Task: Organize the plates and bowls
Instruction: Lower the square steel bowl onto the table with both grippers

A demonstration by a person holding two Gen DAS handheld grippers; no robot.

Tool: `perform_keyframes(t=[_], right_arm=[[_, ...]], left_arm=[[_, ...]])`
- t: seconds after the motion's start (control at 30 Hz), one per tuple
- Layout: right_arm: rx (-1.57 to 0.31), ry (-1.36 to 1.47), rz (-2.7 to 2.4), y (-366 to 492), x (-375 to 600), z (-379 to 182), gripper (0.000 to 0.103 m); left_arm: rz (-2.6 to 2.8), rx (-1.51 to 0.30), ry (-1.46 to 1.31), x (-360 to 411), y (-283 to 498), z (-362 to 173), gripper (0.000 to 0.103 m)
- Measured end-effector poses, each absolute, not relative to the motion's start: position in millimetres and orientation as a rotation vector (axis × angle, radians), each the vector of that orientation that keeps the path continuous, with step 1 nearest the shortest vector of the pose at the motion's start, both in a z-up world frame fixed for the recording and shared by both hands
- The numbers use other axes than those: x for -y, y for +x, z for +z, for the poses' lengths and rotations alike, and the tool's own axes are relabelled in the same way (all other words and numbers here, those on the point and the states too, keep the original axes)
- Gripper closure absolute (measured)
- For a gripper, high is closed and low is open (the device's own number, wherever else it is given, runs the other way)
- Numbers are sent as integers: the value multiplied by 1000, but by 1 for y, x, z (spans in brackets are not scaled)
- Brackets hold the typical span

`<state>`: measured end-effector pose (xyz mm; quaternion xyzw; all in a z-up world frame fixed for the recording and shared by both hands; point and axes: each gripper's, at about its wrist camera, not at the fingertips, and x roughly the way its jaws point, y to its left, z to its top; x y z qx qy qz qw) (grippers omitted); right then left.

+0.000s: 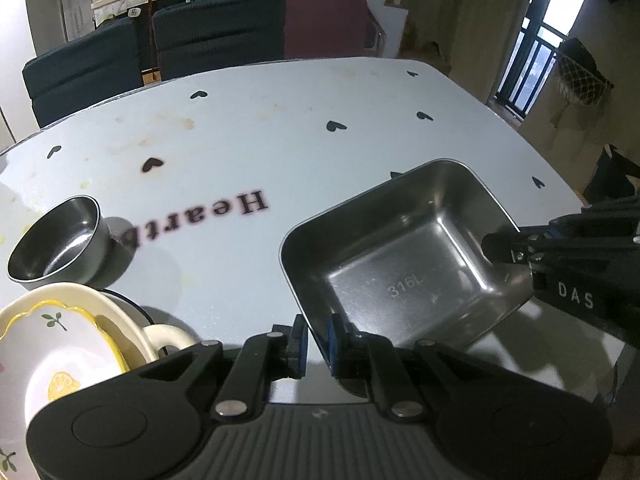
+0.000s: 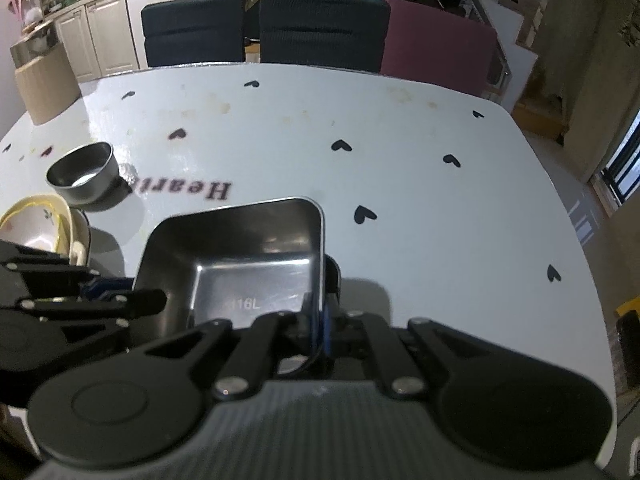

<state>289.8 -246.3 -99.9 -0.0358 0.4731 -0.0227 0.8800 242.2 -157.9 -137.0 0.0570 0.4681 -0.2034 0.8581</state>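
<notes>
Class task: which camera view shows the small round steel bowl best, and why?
The left wrist view: the round steel bowl sits near and large, its inside showing. In the right wrist view the same bowl is smaller and farther off, though unblocked.

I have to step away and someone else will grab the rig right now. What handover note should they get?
Left claw: shut on the near rim of the steel tray.
Right claw: shut on the same tray's right wall; the tray looks lifted and tilted above the table.
Round steel bowl stands alone at the table's left.
Lemon-print dish sits nested in a cream handled bowl beside it.
Done: ceramics stacked.
Left: probably place the tray and group the steel bowl with it.
</notes>
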Motion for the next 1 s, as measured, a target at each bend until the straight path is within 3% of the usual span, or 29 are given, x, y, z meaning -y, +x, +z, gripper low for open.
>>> perform_keyframes(t=[0.57,0.97,1.0], right_arm=[[-1091,-122,-38,302,249,-125,97],[-1155,-19,-27,308,267,-141,85],[-1157,-16,-30,309,268,-143,80]], left_arm=[[-429,-984,184,163,243,-143,89],[-434,-1001,191,164,245,-148,89],[-432,-1002,190,164,246,-148,89]])
